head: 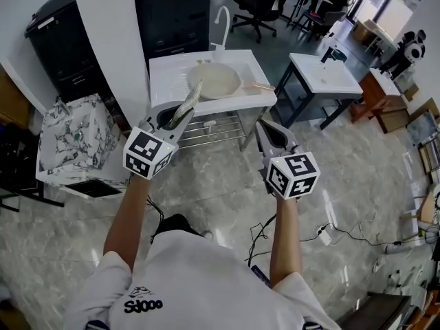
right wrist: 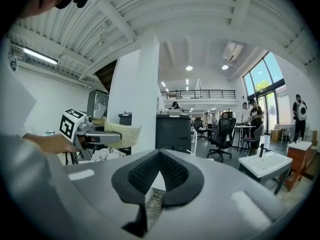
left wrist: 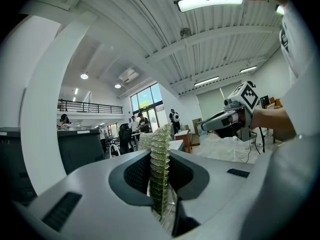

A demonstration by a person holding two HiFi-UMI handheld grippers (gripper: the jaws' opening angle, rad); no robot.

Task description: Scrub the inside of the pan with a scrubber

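Note:
A pale round pan (head: 214, 80) with a wooden handle (head: 260, 86) lies on the white sink counter (head: 165, 74), ahead of both grippers. My left gripper (head: 180, 115) is shut on a yellowish-green mesh scrubber (head: 188, 102), held in the air short of the counter's front edge. In the left gripper view the scrubber (left wrist: 160, 169) stands edge-on between the jaws. My right gripper (head: 269, 137) hangs to the right, level with the left, its jaws shut with nothing in them. The right gripper view shows the scrubber (right wrist: 122, 131) off to its left.
A white faucet (head: 223, 19) rises behind the pan. A wire rack (head: 213, 130) sits under the counter. A second white sink table (head: 323, 74) stands to the right, a patterned box (head: 72, 139) to the left, a white pillar (head: 113, 40) and black cabinet (head: 172, 12) behind. Cables (head: 330, 232) lie on the floor.

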